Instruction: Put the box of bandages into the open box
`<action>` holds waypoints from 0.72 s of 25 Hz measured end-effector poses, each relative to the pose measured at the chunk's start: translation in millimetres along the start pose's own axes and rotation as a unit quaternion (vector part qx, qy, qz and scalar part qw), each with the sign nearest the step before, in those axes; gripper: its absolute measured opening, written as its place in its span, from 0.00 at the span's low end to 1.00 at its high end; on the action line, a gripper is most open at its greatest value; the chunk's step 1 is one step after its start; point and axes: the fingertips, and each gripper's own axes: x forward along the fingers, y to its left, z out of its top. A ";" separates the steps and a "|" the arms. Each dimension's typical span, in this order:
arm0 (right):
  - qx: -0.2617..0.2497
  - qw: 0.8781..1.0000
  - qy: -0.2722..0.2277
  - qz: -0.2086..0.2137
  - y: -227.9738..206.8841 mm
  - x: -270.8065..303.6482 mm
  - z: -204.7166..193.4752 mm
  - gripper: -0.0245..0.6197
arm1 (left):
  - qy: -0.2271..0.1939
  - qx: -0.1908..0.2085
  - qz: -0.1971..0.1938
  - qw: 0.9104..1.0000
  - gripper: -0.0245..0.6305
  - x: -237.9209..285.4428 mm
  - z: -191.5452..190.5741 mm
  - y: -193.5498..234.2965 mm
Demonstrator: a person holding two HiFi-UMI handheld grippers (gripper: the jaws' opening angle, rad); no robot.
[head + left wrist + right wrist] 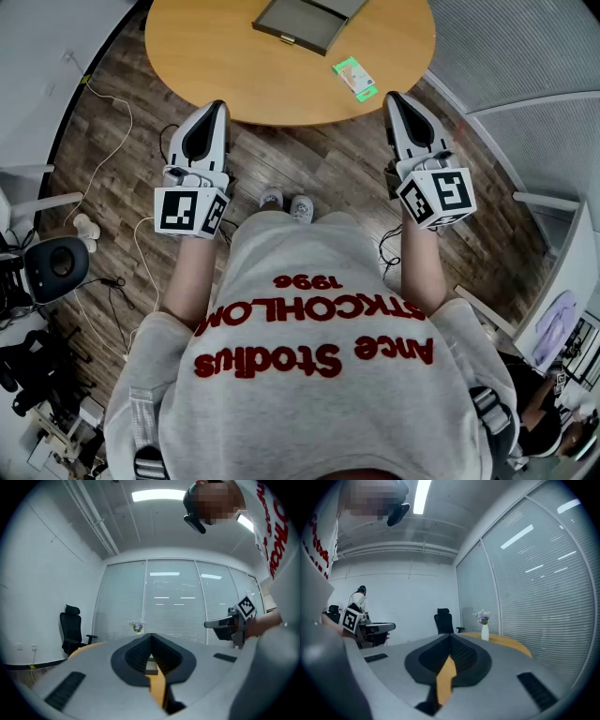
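Nearest, left gripper (214, 108) and right gripper (394, 97), both closed tight on nothing, tips at the near rim of the round table (216, 66). Just ahead-left of the right one, box of bandages (354, 78), lying on the tabletop. Farther, between both, open box (302, 22).

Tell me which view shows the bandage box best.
Head view: the bandage box lies in full on the round table, right of the open box. Both gripper views look across the room and miss it.
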 end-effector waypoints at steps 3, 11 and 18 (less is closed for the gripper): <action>-0.002 1.000 0.001 0.006 -3.0 0.6 0.2 0.05 | 0.001 0.000 0.002 1.000 0.04 2.5 -2.3 -5.4; 0.000 1.000 -0.003 0.010 -3.5 -1.3 0.4 0.05 | 0.002 -0.003 -0.001 1.000 0.04 4.8 -4.5 -14.5; 0.013 1.000 -0.009 0.010 -1.5 -1.8 1.0 0.05 | 0.003 0.001 0.003 1.000 0.04 2.8 -1.6 -9.2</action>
